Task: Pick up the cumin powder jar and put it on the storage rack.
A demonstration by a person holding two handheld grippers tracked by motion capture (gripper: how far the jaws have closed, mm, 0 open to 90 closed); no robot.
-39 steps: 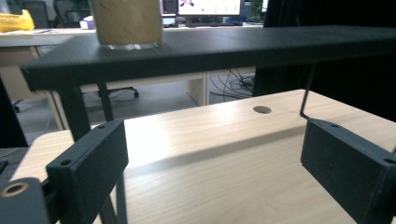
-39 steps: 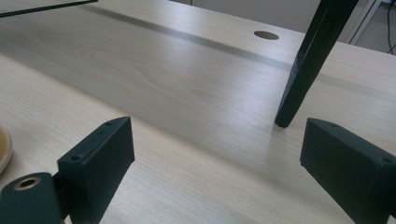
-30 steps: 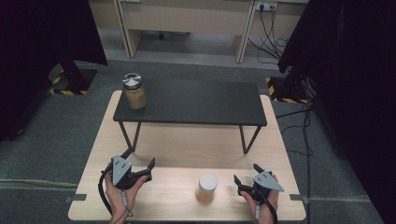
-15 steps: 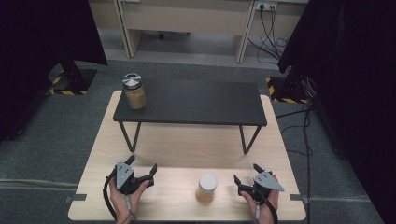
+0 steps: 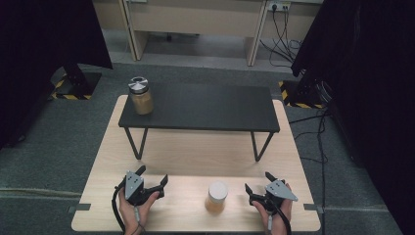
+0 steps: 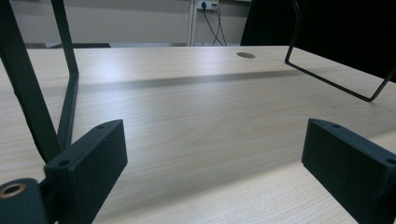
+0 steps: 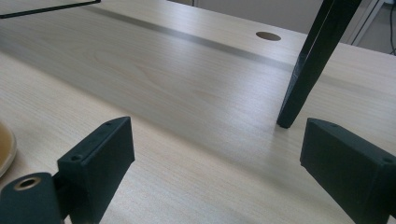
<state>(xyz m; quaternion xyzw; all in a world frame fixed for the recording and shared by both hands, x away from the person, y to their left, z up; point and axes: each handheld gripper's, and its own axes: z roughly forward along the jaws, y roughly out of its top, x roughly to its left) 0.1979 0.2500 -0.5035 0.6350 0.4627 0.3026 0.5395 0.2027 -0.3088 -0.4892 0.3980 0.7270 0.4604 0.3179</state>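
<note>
High view: jar [image 5: 217, 196] with a white lid stands upright on the desk [image 5: 195, 152], low centre of the frame, between the two tools and touching neither. Right tool [image 5: 259, 183] sits just right of the jar, lower right of centre; left tool [image 5: 152, 177] sits further off, lower left. Both are hand-held low over the desk's near edge.

Left tool [image 6: 212, 154] — jaws spread wide, released, bare desk between them; a black rack leg [image 6: 70, 88] rises at the left of the left gripper view.

Right tool [image 7: 215, 154] — jaws likewise spread, nothing gripped. A sliver of the jar [image 7: 4, 147] shows at the left edge of the right gripper view, outside the jaws, beside the left one.

Second jar [image 5: 140, 95] stands on the black rack [image 5: 205, 107], upper left of the frame, well apart from both tools.
</note>
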